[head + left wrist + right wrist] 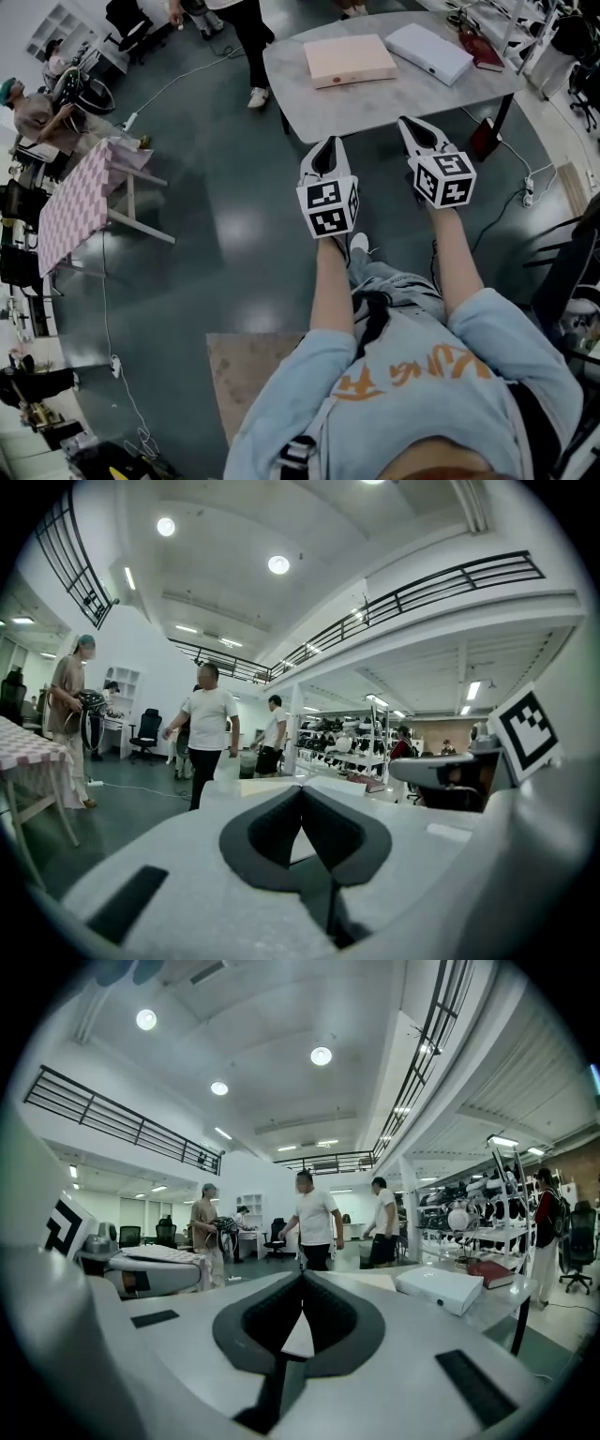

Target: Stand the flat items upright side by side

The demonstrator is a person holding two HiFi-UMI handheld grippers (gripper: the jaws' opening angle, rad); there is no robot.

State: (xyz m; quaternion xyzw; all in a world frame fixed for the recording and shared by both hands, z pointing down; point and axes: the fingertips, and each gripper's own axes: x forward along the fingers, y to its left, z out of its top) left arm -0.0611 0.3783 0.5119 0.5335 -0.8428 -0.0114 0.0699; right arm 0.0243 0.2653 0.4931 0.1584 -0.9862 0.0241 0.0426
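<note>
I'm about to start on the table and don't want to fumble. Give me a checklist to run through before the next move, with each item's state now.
1. Left gripper empty: ok, jaws together, nothing between them.
2. Right gripper empty: ok, jaws together, nothing held.
3. Jaws open for a grasp: not ok, both are shut.
4. Items located: ok; pink box, white box and dark red book lie flat on the table.
5. Grippers at an item: not ok, both are at the table's near edge, touching nothing.
6. Any item upright: not ok, none.
</note>
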